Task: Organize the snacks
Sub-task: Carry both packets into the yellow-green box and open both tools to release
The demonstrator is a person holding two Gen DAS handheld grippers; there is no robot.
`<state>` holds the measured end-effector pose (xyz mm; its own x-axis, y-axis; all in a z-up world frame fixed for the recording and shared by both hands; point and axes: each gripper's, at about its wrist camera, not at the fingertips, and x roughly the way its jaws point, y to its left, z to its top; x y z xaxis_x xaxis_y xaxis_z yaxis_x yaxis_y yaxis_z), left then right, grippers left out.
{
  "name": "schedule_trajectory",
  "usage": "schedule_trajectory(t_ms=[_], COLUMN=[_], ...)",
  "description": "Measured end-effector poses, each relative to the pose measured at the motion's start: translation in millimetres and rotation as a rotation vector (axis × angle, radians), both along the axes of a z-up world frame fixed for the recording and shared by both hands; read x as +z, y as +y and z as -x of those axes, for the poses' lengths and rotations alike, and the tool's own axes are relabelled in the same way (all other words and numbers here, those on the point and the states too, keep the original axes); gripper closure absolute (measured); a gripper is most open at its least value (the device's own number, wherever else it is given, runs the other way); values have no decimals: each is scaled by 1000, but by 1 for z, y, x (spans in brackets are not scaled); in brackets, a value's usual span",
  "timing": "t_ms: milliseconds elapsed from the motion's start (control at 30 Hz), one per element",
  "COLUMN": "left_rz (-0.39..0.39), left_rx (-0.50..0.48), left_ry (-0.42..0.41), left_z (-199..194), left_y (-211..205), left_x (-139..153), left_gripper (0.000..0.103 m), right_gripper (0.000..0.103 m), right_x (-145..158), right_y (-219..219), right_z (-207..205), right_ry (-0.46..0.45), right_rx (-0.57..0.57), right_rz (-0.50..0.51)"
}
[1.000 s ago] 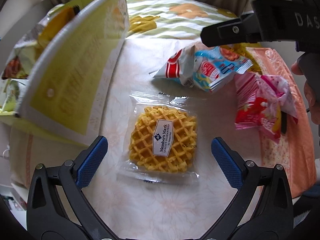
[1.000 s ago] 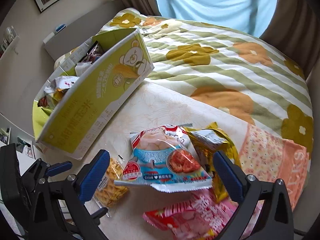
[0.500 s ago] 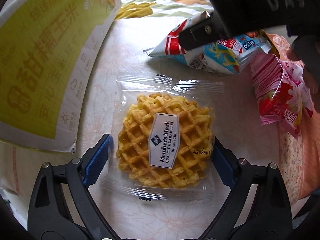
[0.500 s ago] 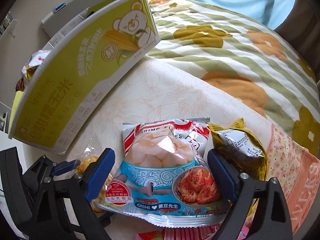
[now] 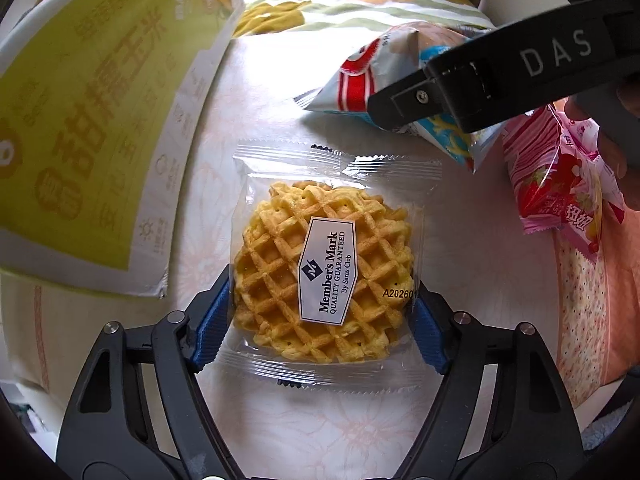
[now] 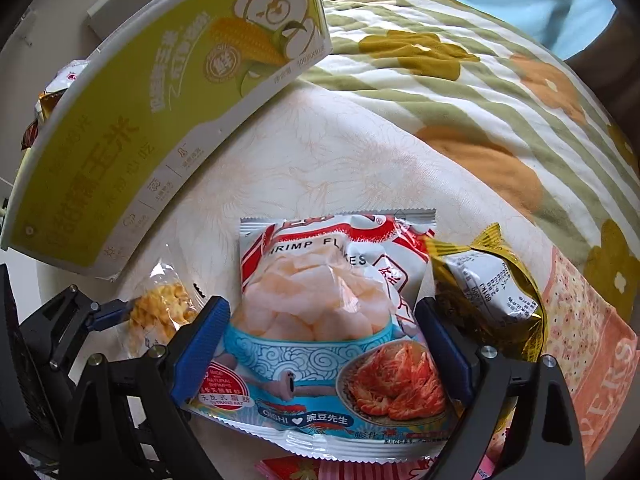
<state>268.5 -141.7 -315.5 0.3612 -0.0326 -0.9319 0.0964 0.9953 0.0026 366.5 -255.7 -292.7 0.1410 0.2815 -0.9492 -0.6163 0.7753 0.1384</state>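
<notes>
Waffle pack [image 5: 324, 280]: clenched between left gripper [image 5: 320, 316] pads.
Shrimp flakes bag [image 6: 328, 320]: grasped by right gripper [image 6: 324, 344].
Yellow box [image 6: 160, 120]: at 10 o'clock.

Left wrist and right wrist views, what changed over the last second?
Both grippers came down and narrowed: the left gripper onto the clear-wrapped yellow waffle, the right gripper onto the blue and white shrimp flakes bag. Pads touch both packets. The yellow-green corn box and pink snack packet stayed put.
</notes>
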Motion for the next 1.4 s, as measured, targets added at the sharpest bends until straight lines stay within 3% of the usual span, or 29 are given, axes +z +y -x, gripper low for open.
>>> schedule_trajectory(t_ms=[267, 500, 700, 833, 1233, 1400], left_rz=[-18, -23, -29, -27, -36, 9], left_rx=[7, 29, 40, 42, 38, 54], left_ry=[12, 13, 0, -25, -207, -285], left_z=[-5, -6, -2, 8, 40, 48], left_y=[-3, -4, -7, -9, -17, -3], left_x=[0, 2, 12, 29, 108, 145], left_gripper=[29, 29, 29, 29, 29, 29], right_gripper=[11, 27, 33, 33, 33, 33], right_x=[-12, -6, 4, 26, 118, 159], right_y=[-7, -5, -13, -20, -40, -37], right_z=[-6, 2, 9, 16, 55, 75], right_ry=[64, 23, 0, -27, -164, -238], right_rx=[-68, -61, -86, -110, -118, -109], right_rz=[-56, -46, -77, -117, -214, -233])
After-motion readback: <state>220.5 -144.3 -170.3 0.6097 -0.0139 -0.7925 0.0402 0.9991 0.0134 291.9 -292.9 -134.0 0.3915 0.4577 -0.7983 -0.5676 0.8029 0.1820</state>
